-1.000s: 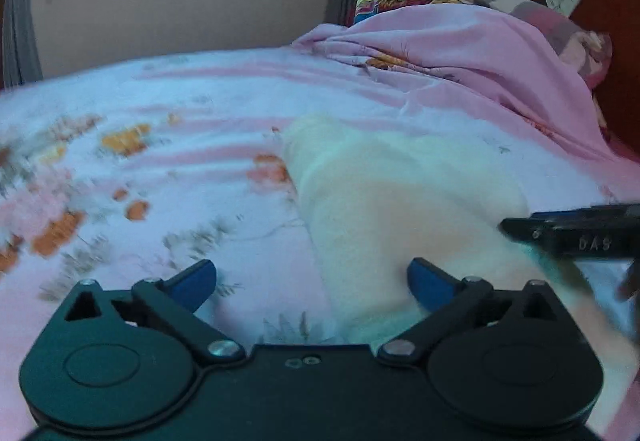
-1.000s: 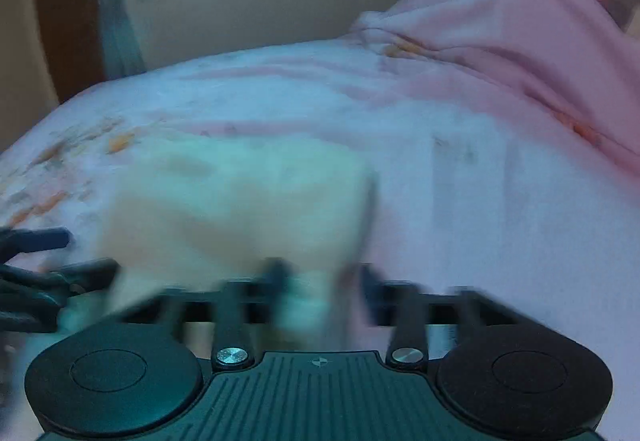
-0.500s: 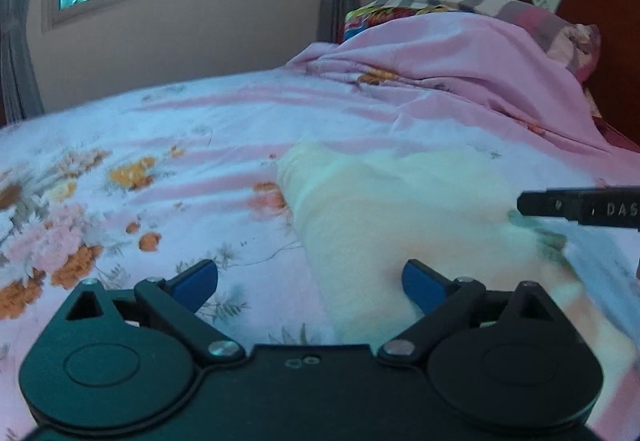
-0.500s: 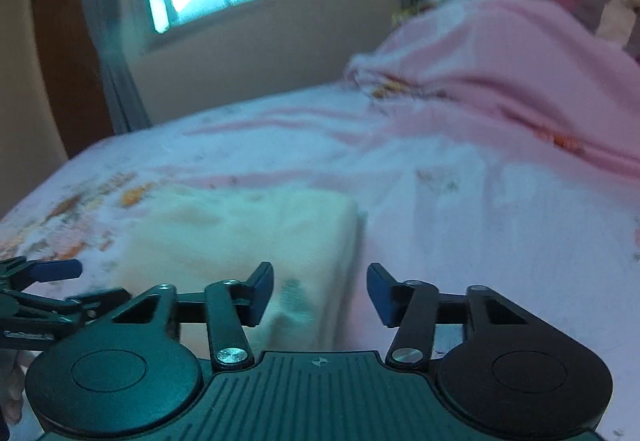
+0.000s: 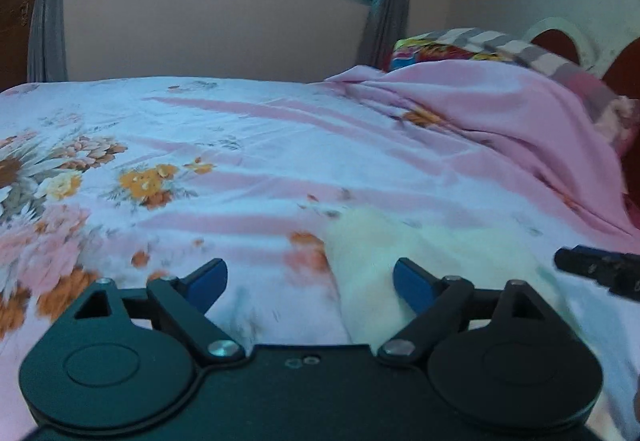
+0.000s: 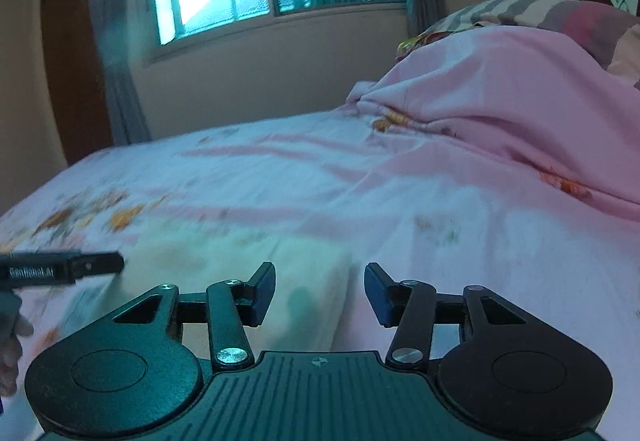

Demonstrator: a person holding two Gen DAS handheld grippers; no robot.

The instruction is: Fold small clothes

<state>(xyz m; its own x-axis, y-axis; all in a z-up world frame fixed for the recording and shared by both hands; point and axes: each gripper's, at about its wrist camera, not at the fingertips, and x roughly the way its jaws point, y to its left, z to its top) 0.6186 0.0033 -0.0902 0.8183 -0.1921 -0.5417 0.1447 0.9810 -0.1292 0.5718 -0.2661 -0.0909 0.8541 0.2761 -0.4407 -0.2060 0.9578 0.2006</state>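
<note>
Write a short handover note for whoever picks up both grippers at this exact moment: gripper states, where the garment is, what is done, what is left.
Left gripper: open, nothing between the pads; jaws have just been closing a little.
Right gripper: open, holding nothing; jaws have just been closing, now partly open.
Cream garment: lies free on the floral bedsheet, just ahead of both grippers, looking like a folded, roughly rectangular stack; its near end is hidden behind the grippers.
Pink blanket is heaped toward the headboard, apart from the garment.
Done: the folds so far appear laid down.
Left: check whether another fold is needed; the blurred frames do not settle it.
</note>
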